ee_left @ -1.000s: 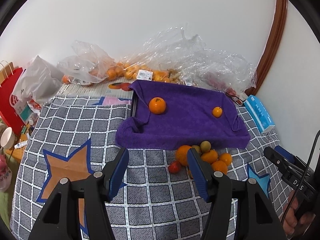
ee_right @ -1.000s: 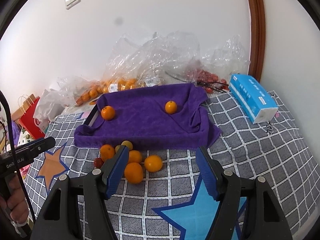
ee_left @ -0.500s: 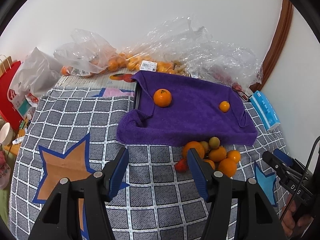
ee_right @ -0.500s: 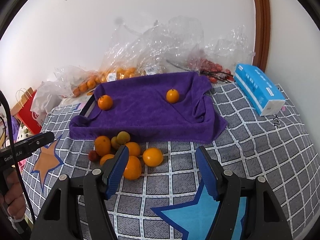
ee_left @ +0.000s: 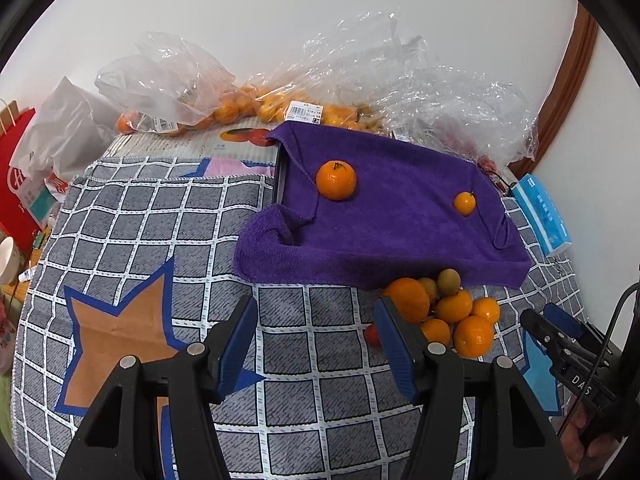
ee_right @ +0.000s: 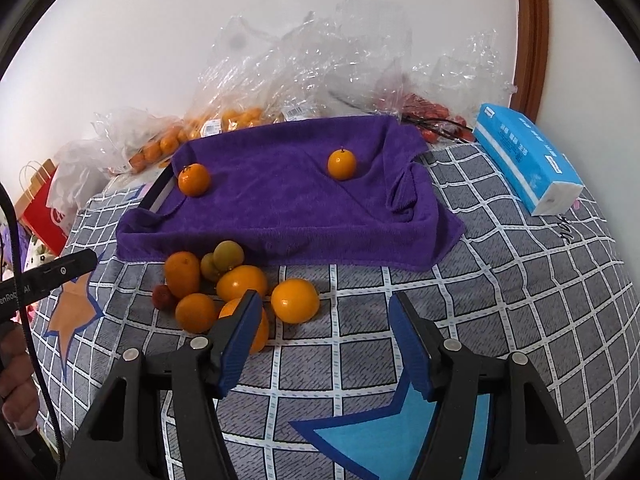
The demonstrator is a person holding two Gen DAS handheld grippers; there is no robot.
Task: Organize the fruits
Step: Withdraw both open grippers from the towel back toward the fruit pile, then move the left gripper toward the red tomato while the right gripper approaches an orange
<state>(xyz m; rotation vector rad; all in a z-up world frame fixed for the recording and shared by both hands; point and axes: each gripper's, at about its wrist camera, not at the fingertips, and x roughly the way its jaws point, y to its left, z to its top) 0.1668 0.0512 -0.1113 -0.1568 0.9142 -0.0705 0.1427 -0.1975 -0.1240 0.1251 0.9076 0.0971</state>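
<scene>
Reaching for fruit pile (ee_right: 224, 292) beside purple towel (ee_right: 280, 208). My left gripper (ee_left: 316, 344) open, empty; right gripper (ee_right: 324, 340) closing, nothing between fingers. Next: straddle one orange (ee_right: 295, 300).

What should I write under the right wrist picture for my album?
Right gripper, jaws closing on nothing, above a pile of loose fruit beside a purple towel holding two oranges.

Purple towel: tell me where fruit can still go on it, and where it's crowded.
The purple towel is bare between the larger orange and the small orange, and along its near side. Crowded: the fruit pile just off its front edge.
</scene>
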